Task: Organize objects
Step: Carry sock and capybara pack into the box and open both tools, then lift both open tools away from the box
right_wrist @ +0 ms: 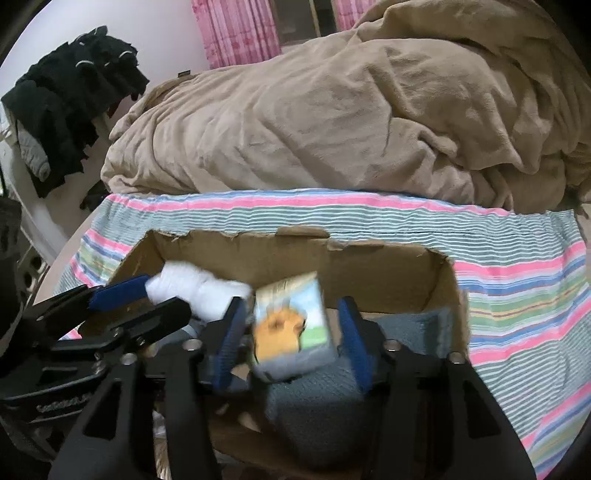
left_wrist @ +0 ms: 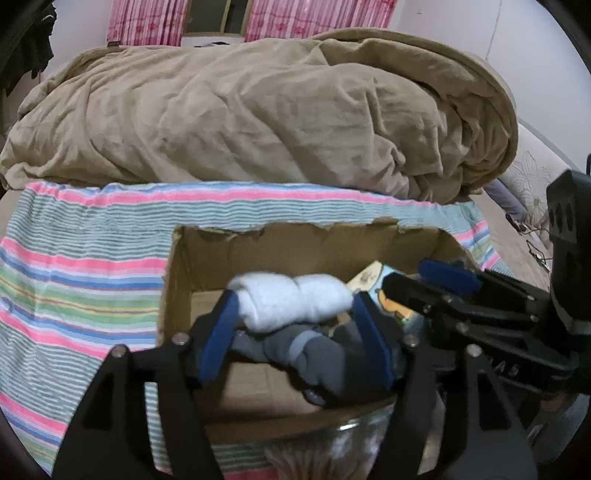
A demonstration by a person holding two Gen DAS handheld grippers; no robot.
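Note:
An open cardboard box (left_wrist: 184, 258) sits on a striped cloth; it also shows in the right wrist view (right_wrist: 447, 291). My left gripper (left_wrist: 295, 325) is over the box with its blue pads against a white sock roll (left_wrist: 291, 299), above a grey sock bundle (left_wrist: 314, 354). My right gripper (right_wrist: 291, 339) is over the box, open, with a small picture box showing an orange cartoon figure (right_wrist: 291, 325) blurred between its pads; contact is unclear. A grey-blue cloth (right_wrist: 325, 398) lies in the box below. The right gripper (left_wrist: 436, 284) reaches in from the right in the left wrist view.
The striped cloth (left_wrist: 74, 277) covers the bed surface. A bulky tan blanket (left_wrist: 258, 110) lies heaped behind the box. Dark clothes (right_wrist: 74, 96) hang at the far left. Pink curtains (right_wrist: 240, 33) hang at the back wall.

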